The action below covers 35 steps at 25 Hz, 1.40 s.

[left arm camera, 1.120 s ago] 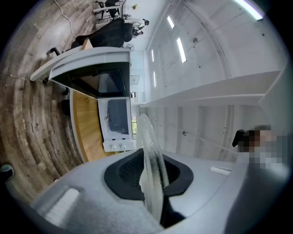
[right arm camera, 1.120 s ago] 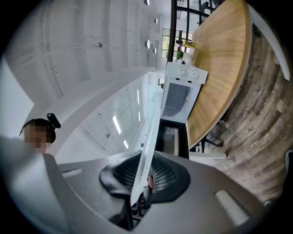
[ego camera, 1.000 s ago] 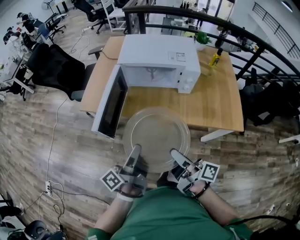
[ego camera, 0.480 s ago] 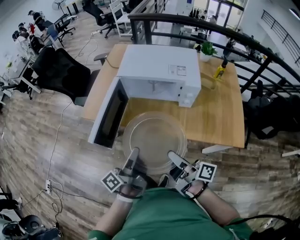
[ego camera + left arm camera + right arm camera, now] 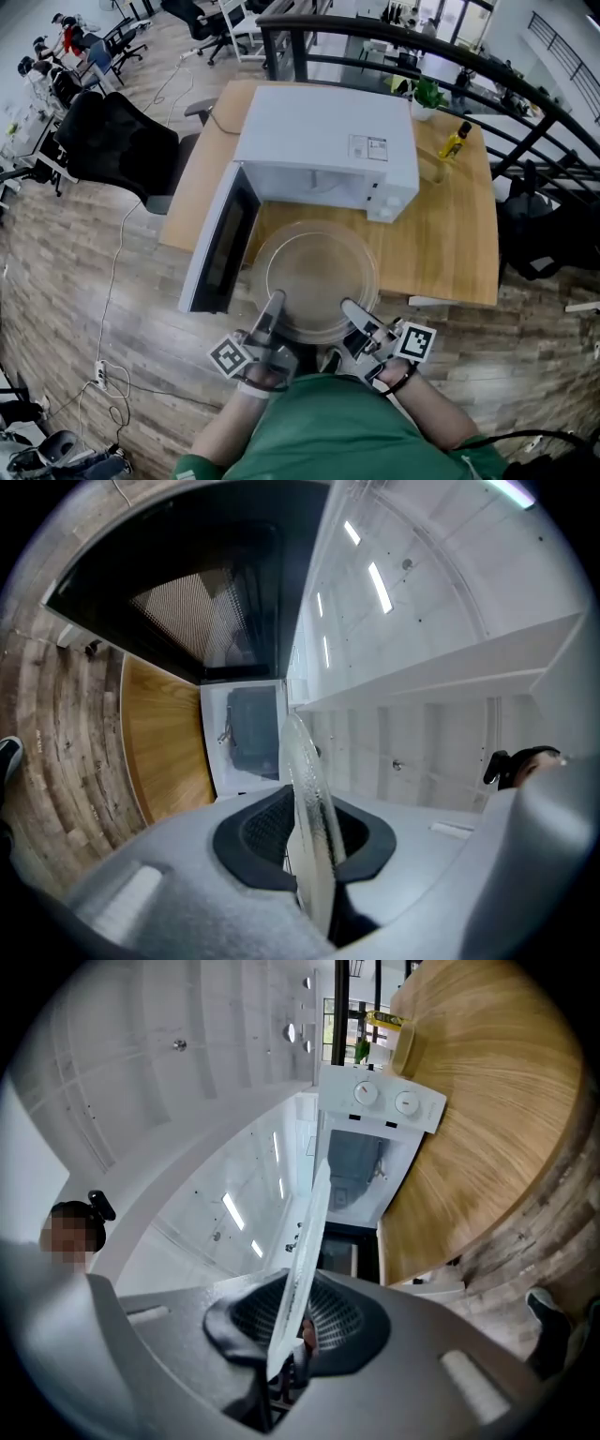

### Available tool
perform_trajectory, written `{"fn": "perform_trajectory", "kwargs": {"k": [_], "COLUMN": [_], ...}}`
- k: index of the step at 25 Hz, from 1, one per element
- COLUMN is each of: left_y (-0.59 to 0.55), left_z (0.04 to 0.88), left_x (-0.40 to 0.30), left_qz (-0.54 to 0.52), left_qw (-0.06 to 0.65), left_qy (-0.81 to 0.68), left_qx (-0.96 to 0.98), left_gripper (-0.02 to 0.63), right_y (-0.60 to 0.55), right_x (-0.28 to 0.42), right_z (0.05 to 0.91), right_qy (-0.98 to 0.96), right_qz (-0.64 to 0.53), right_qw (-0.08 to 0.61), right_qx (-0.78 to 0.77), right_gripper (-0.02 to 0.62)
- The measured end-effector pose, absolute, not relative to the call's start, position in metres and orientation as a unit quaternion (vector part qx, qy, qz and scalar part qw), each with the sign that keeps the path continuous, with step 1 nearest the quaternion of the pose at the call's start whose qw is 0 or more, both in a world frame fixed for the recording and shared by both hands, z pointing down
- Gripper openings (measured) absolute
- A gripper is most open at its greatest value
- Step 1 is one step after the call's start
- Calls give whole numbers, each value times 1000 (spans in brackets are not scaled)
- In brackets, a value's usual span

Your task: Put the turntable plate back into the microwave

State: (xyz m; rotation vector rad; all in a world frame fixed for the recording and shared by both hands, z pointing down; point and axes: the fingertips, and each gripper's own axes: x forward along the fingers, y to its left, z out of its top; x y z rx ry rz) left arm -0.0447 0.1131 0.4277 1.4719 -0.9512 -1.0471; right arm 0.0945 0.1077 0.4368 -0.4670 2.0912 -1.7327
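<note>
Closest in, the person's green-sleeved arms reach forward side by side. The left gripper (image 5: pixel 273 307) and the right gripper (image 5: pixel 351 311) both point roughly level towards the table, with their marker cubes turned outwards. Each one is closed narrowly on the near rim of the clear round glass turntable plate (image 5: pixel 314 274). In the left gripper view the plate's edge (image 5: pixel 310 803) runs straight between the dark pads, and the right gripper view shows the same pinch on the rim (image 5: pixel 302 1269). The plate is held flat between them, over the near edge of the light wooden table (image 5: pixel 450 234) and not resting on it. Over the last second the pair has carried the plate forward and a little lower. The gap between its far rim and the front of the white microwave (image 5: pixel 328 141) has closed to almost nothing, and neither grip has changed. The carry is therefore nearly done, and sliding the plate into the cavity comes next. The black-windowed microwave door (image 5: pixel 220 242) hangs wide open just left of the plate. Behind the microwave stand a yellow bottle (image 5: pixel 455 141) and a small green plant (image 5: pixel 428 94).
</note>
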Motion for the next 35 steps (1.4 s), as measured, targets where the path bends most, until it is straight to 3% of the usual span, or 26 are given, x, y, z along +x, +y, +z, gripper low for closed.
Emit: {"fn": "perform_trajectory", "kwargs": {"k": [20,35], "left_y": [-17,-62], "left_z": [494,538], "left_x": [-79,-82], "left_qz": [-402,-397], "left_qw": [589,561], "left_qy": [-354,-413], "left_qx": [605,597], "left_gripper": [49,49], "right_y": [-9,-69], "right_x": [58,58], "right_z": [500,544], "right_qy": [728,734], "right_qz": [-616,-635], "right_qw": [187,144], "right_qx": [-234,-195], "right_gripper": [60,60]}}
